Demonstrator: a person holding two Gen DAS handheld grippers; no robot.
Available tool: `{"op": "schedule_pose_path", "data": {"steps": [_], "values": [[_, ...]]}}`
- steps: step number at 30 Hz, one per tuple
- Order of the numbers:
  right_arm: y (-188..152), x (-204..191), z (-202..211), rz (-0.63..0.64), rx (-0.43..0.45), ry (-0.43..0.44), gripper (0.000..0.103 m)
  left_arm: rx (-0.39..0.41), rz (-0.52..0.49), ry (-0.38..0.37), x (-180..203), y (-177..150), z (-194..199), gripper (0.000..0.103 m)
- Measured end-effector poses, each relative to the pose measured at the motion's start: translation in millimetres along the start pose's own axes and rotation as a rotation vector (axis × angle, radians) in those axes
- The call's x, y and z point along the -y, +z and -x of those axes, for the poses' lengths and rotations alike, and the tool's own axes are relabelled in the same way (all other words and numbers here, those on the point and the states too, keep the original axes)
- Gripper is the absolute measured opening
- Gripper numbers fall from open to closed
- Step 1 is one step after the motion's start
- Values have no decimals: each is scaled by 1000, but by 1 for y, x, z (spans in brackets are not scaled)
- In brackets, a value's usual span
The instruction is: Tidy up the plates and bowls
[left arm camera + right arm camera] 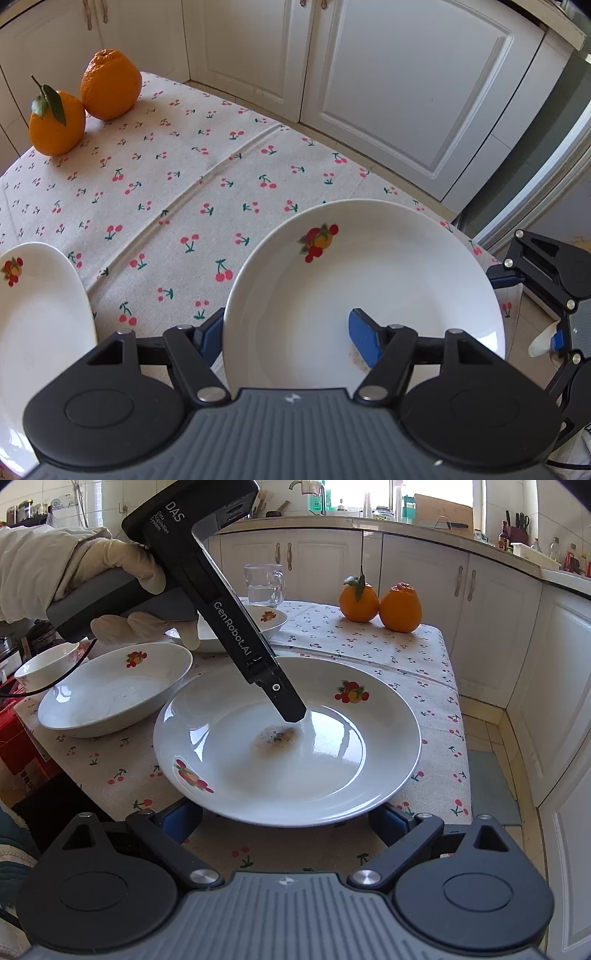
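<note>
Item nearest lens, both views: large white plate (288, 738) w/ fruit decals, on cherry-print table (406, 653), near its front-right corner. Left gripper (286, 332): closed down to its tightest, fingers (364, 341) clamping plate's near-left rim, one blue pad inside the well, the other outside under the rim; from right wrist view its black body reaches down into the plate beside a dark burnt-looking smudge (275, 737). Gloved hand (122, 587) carries it. Right gripper (286, 819): spread wide, blue fingers (181, 818) flanking plate's near edge, low beside/under the rim; contact w/ plate can't be told, no grip evident. Other crockery, all separate, none stacked: second deep plate (114, 686) left of the first, rims near, poss. overlapping in view; third plate (273, 622) behind, partly hidden by left gripper; small white bowl (46, 664) at far left table edge. Non-task items: two oranges (380, 603) at far corner, touching; glass mug (264, 585) w/ water at back. Progress est.: early, nothing nested yet. First plate gripped, not visibly lifted. Remaining, by judgement: lift it onto a matching plate, add the third, place bowl separately or on top. Dirty patch may matter if sorting clean vs. used.
</note>
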State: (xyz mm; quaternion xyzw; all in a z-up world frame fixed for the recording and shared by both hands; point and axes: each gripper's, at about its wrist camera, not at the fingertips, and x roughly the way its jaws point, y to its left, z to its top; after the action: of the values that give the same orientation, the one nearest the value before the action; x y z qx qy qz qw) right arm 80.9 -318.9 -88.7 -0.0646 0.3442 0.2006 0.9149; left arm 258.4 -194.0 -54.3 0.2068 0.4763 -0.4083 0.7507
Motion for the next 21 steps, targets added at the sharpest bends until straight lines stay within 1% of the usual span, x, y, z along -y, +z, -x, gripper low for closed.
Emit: {"op": "schedule_pose_path", "data": {"steps": [8,16,21], "values": [[8,20,-9,-6,-8,-4,99,19,-10,1,-9,20,-10,67],[19,41,-22,2,-8,-16,99,34,7,-12,-22,43,-24,67],[25,55,-30,-6,-7,-20,99,47,3,-7,-27,55,-31,67]]}}
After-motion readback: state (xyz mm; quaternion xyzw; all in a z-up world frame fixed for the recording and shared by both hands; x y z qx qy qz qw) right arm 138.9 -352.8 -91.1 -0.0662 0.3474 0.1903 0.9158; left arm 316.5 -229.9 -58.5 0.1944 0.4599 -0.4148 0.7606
